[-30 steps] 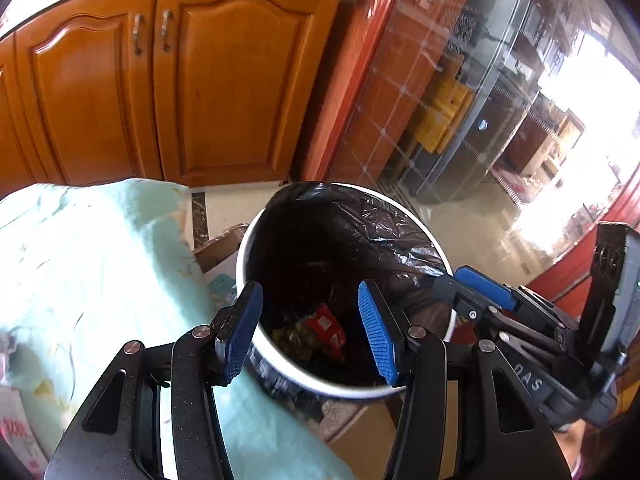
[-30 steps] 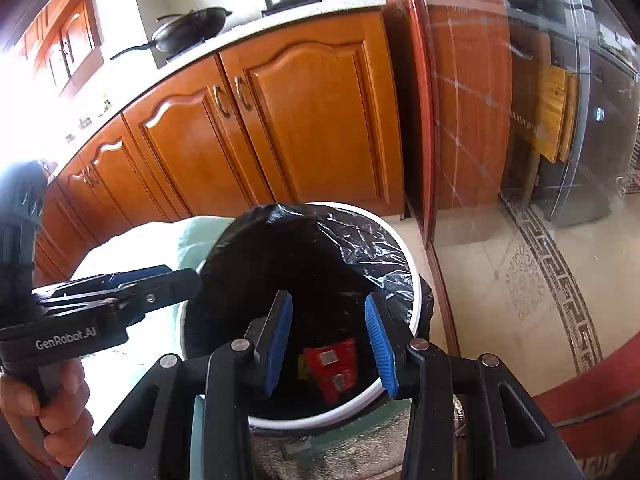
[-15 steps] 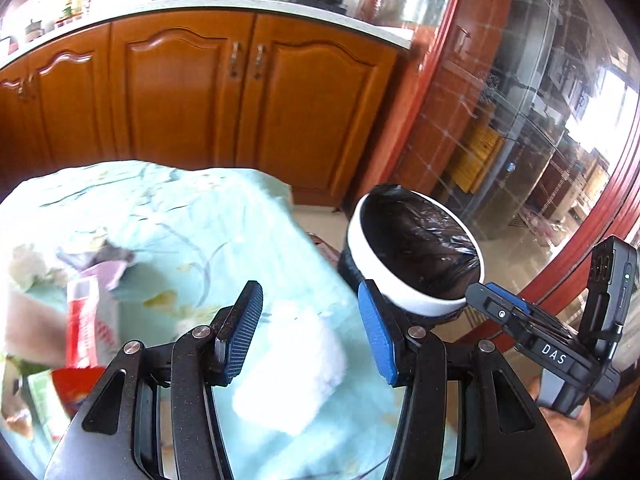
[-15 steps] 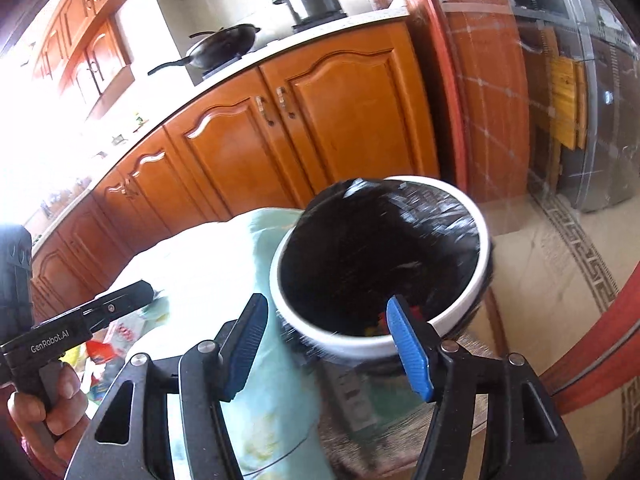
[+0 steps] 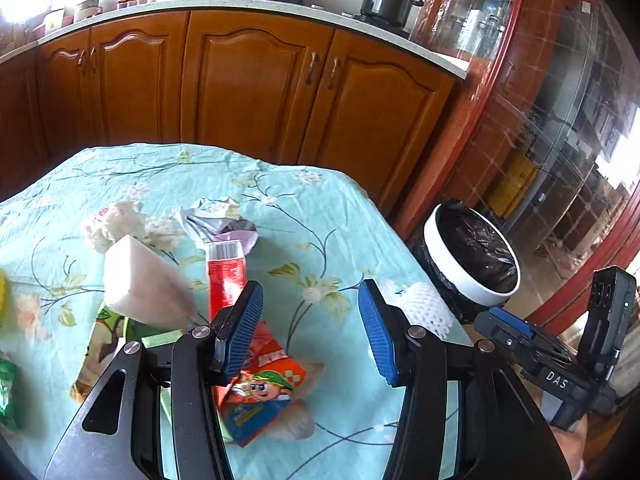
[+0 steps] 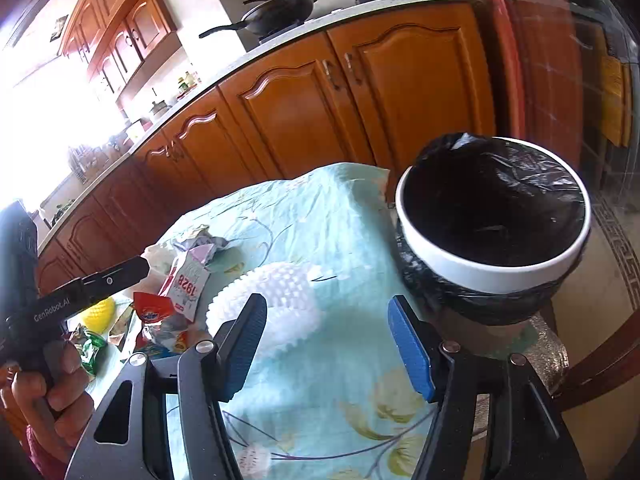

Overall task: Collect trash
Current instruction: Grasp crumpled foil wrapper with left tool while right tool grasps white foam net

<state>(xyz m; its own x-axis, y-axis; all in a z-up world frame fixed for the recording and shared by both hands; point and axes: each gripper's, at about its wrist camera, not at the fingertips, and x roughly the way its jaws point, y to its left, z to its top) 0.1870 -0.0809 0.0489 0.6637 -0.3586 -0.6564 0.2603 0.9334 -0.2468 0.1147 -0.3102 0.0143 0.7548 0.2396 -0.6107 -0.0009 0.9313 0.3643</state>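
Beside the white-rimmed round bin with its black plastic liner, off the table's corner for short drops, litter waits on the cloth — one white foam fruit net nearest it, one red carton, one orange snack wrapper farther off. Both tools — left hand-held gripper and right hand-held gripper — hang released and empty, probably choosing the next piece.
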